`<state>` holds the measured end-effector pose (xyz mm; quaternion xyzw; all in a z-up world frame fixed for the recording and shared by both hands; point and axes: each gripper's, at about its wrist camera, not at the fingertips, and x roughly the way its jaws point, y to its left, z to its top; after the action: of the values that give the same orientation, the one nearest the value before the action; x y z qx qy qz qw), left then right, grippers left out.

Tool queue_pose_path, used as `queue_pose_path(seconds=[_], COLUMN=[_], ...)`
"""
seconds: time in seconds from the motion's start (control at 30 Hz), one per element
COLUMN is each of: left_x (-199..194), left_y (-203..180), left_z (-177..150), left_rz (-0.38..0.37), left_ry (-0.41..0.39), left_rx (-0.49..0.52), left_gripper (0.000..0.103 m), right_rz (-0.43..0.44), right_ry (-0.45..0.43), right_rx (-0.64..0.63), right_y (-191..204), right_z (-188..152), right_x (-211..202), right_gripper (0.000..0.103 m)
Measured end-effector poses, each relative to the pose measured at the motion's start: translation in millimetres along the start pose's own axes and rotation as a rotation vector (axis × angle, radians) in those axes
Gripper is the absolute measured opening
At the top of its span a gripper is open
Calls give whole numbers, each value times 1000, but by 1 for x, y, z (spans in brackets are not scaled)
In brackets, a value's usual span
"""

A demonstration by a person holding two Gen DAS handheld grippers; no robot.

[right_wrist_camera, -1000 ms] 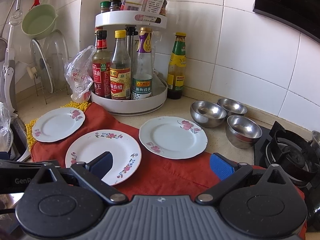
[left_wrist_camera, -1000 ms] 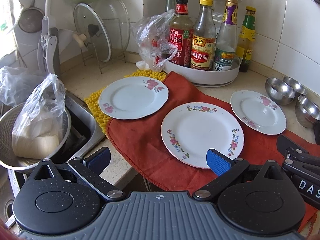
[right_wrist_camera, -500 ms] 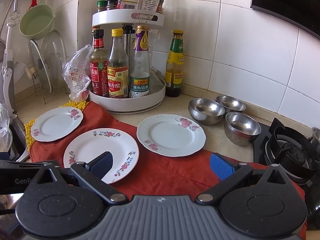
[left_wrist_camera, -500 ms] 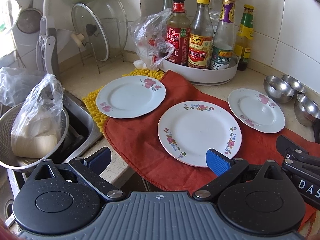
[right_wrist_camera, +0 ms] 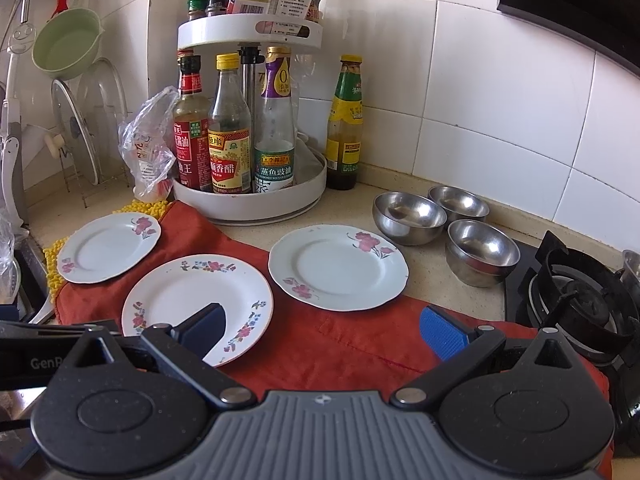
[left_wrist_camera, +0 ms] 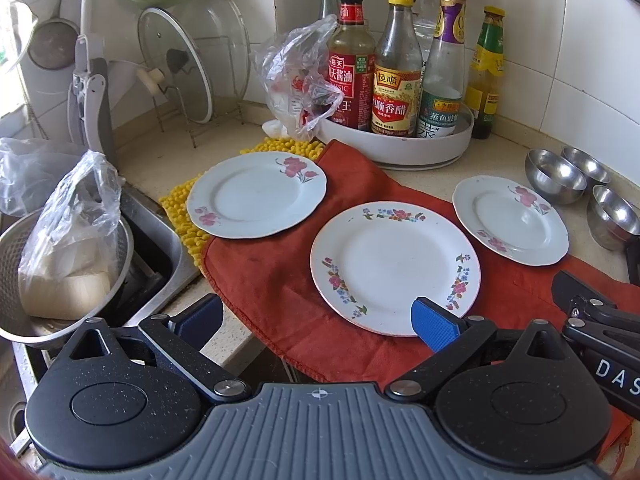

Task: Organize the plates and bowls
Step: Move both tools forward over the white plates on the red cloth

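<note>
You're holding both grippers wide apart and empty. Left gripper (left_wrist_camera: 316,318) is hovering nearest the big plate (left_wrist_camera: 394,266), which is lying flat just ahead on the red cloth (left_wrist_camera: 276,276); right gripper (right_wrist_camera: 320,330) is sitting closer to the bowls (right_wrist_camera: 410,216).

Three plates are counted: left (left_wrist_camera: 256,196), middle (left_wrist_camera: 394,266), right (left_wrist_camera: 510,220). Three steel bowls (right_wrist_camera: 410,212) (right_wrist_camera: 458,202) (right_wrist_camera: 482,250) are seen. Four bottles (right_wrist_camera: 192,136) (right_wrist_camera: 230,132) (right_wrist_camera: 276,128) (right_wrist_camera: 346,132) are counted, two glass lids (left_wrist_camera: 176,68) (left_wrist_camera: 224,48), two grippers (left_wrist_camera: 316,318) (right_wrist_camera: 322,330)
</note>
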<state>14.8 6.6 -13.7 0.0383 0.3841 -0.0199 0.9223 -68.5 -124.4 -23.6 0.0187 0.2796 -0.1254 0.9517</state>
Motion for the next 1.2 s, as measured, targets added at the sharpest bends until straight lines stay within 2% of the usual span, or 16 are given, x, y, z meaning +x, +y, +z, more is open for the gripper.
queue_pose_path(seconds=[0.5,0.8,0.9,1.1,1.2], left_x=[15,46,58,73,81], left_y=[1,-3,-4,-13,-15], left_z=[5,9,11,18,21], left_rz=[-26,-9,-25,-4,0], left_ry=[32,98,129,136,142], left_rx=[4,-6,-16,1,4], left_gripper=[101,100,100,100,100], right_rz=[-1,91,119,196,248], right_ry=[39,132,154,196,217], right_rx=[9,16,16,37,42], right_y=[-2,-8,-12,-18,-19], right_z=[2,3,5,9,8], right_x=[15,57,71,95,106], right_gripper=[103,103,103,103,98])
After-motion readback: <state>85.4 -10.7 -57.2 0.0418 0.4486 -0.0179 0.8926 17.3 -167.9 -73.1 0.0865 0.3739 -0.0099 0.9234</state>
